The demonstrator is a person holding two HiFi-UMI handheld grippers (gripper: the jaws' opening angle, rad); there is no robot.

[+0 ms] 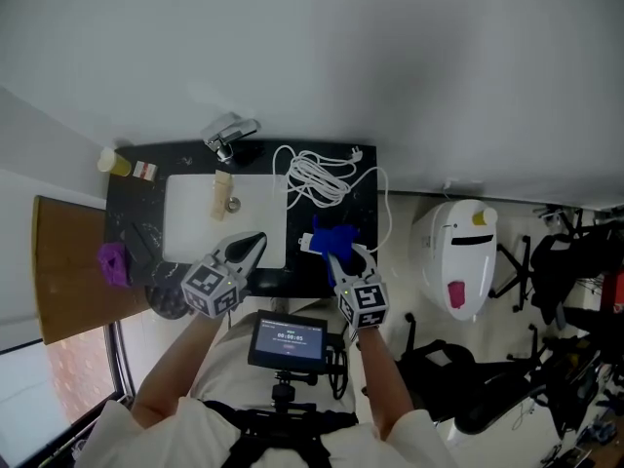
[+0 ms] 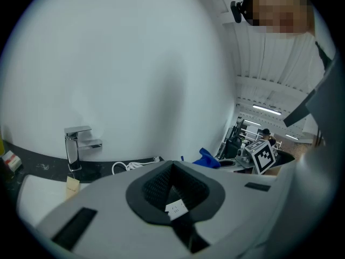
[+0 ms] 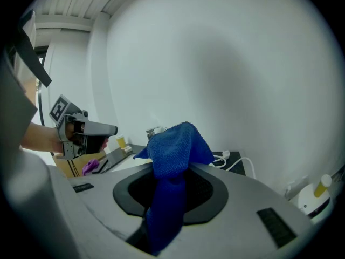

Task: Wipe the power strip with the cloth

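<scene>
The blue cloth hangs bunched from my right gripper, which is shut on it above the black counter's front right part. In the right gripper view the cloth stands up out of the closed jaws. A small white piece shows at the cloth's left edge; I cannot tell if it is the power strip. Its white cable lies coiled on the counter behind. My left gripper hovers over the sink's front edge, shut, nothing held.
A chrome faucet stands behind the sink, and a beige item lies in the basin. At the left are a yellow cup, a purple object and a wooden board. A white appliance stands on the floor to the right.
</scene>
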